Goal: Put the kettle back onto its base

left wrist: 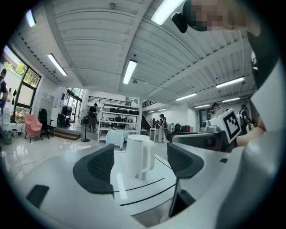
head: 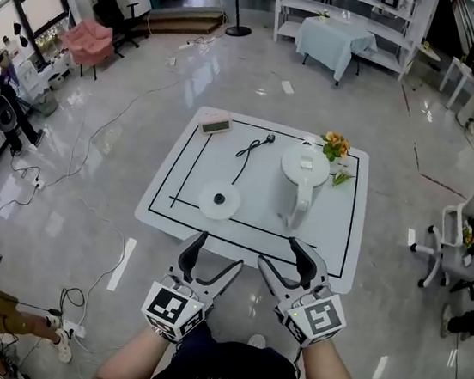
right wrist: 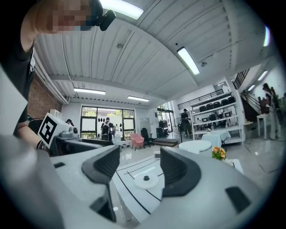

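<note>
White kettle (head: 301, 180) stands upright right of centre on the table (head: 335, 232), apart from its round base (head: 219, 200), which lies to its left. Your left gripper (head: 217, 253) and right gripper (head: 282, 253) hang side by side at the table's near edge, low in the head view. Both have jaws spread wide with nothing between the pads, the left facing the kettle and the right facing the base.

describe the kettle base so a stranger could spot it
Find the white table with the black outline in mid-floor. Inside the outline, left of the tall white kettle, lies the base: the only flat round disc there, with a dark stud at its centre and a black cord leading away.
</note>
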Demonstrator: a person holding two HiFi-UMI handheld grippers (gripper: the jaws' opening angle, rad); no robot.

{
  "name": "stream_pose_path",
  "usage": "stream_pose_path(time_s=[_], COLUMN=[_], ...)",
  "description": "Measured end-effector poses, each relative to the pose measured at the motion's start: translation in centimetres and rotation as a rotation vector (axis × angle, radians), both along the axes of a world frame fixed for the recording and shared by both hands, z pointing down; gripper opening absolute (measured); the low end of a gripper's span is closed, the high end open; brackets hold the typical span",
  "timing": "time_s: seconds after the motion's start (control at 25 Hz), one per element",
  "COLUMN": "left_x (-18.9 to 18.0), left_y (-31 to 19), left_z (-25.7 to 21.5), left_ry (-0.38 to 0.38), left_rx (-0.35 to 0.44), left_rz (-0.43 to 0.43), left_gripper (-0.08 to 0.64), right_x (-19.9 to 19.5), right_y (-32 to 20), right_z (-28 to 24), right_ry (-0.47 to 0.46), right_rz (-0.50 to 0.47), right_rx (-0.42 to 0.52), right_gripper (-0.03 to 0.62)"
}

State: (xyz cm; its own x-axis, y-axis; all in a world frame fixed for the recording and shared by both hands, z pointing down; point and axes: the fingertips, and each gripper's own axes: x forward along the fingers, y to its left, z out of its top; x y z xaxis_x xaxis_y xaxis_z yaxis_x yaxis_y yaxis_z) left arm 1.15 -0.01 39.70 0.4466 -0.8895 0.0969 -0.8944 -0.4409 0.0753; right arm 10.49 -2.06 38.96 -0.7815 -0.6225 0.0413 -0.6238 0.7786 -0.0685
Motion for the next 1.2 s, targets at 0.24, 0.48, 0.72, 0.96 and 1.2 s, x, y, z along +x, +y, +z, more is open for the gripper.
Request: stream_pose_path(time_s=[0.24,0.48,0.72,0.96,1.2], left_x=[-4.6,-8.1,-9.8,-10.9,-10.7], left_y=[-4.3,-7.8,-10.2,-11.2,-11.3], left_z=[-0.2,-0.4,0.2,0.2,0.8], left_ry=[0.021,0.040,0.056,0.074,0.092], left_rx=[-0.026,-0.035,-0.035,-0.032,-0.041], left_rz=[0.101,0.214,0.315,0.397,0.451], left_gripper=[0.362,0.364,0.364,0.364,0.364], right_x=[-4.8,-8.3,-9.4,-10.4,-9.9], right_y=[-3.9,-7.1,-8.7,-9.2,-9.1], right_z=[-0.6,-1.1,-0.4,-0.8,-0.9], right_ry=[-0.007,0.004,0.015,0.033,0.082], right_rz=[0.095,0.203,0.326,0.417,0.490], right_rx=[-0.035,-0.048,-0.059,-0.041,-0.015], right_gripper=[0.267,0.266,0.266,0.266,0.265])
